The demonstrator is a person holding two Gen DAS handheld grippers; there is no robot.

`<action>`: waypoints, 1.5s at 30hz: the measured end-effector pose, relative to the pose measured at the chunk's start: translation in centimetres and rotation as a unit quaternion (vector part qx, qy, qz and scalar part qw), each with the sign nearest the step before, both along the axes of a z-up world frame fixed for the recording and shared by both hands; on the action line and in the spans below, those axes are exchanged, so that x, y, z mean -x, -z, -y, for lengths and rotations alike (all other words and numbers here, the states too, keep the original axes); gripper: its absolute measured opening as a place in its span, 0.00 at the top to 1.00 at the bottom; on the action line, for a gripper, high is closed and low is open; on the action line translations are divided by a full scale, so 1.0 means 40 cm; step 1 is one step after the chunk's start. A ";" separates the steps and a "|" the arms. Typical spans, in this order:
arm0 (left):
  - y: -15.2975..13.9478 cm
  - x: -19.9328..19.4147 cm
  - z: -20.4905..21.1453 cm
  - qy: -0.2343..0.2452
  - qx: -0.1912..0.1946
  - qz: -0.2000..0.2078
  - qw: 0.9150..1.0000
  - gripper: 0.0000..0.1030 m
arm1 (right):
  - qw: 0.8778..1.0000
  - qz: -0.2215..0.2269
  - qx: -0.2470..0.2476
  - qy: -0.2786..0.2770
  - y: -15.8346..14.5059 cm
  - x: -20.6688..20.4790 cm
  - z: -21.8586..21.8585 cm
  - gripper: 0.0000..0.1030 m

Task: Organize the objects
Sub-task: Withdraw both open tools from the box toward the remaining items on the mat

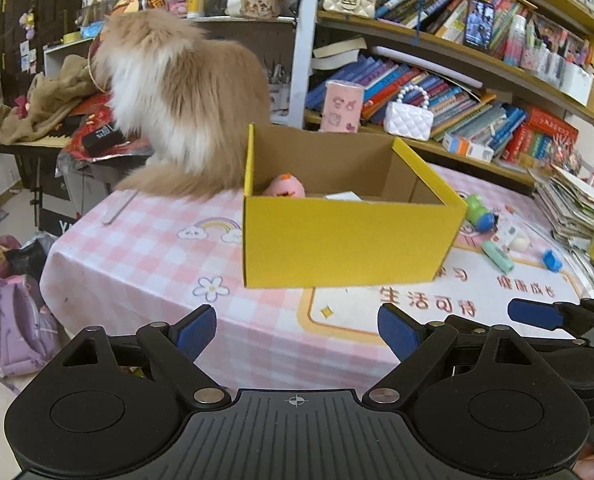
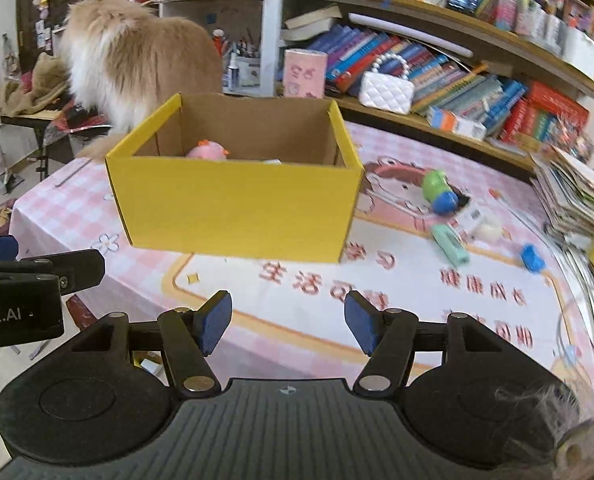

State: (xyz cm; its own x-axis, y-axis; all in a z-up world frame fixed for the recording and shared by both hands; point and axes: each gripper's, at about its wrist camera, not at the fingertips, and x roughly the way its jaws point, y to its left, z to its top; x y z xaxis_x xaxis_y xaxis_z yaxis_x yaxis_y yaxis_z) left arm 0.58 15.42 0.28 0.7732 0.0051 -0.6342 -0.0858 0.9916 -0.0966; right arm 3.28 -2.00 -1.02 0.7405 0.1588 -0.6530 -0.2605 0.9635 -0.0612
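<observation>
Cardboard box (image 1: 349, 240), yellow outside, sits open at centre frame on the counter (image 1: 145, 264) with a pink toy (image 1: 285, 187) inside. Right of it lie a green-and-blue toy (image 2: 440, 192), a mint stapler (image 2: 451, 245) and a small blue piece (image 2: 532, 258). Left gripper (image 1: 297, 334) and right gripper (image 2: 288, 322) have fingers spread, empty. A fluffy cat (image 1: 181, 96) stands upper left.
</observation>
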 end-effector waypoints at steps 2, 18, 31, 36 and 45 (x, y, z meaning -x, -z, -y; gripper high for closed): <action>0.004 0.008 0.008 0.009 -0.001 -0.002 1.000 0.13 | 1.000 -0.002 0.001 0.008 0.003 0.014 0.009 0.40; 0.033 0.029 0.103 0.088 0.014 -0.026 0.996 0.13 | 0.994 -0.016 0.014 0.103 0.021 0.104 0.124 0.37; 0.042 -0.028 0.228 0.162 0.006 -0.038 0.986 0.12 | 0.984 -0.027 0.010 0.178 0.033 0.104 0.243 0.36; 0.048 -0.065 0.292 0.185 0.004 -0.045 0.982 0.12 | 0.979 -0.033 0.009 0.201 0.040 0.083 0.301 0.36; 0.068 -0.155 0.402 0.209 0.004 -0.063 0.976 0.12 | 0.972 -0.048 0.014 0.228 0.052 0.011 0.407 0.35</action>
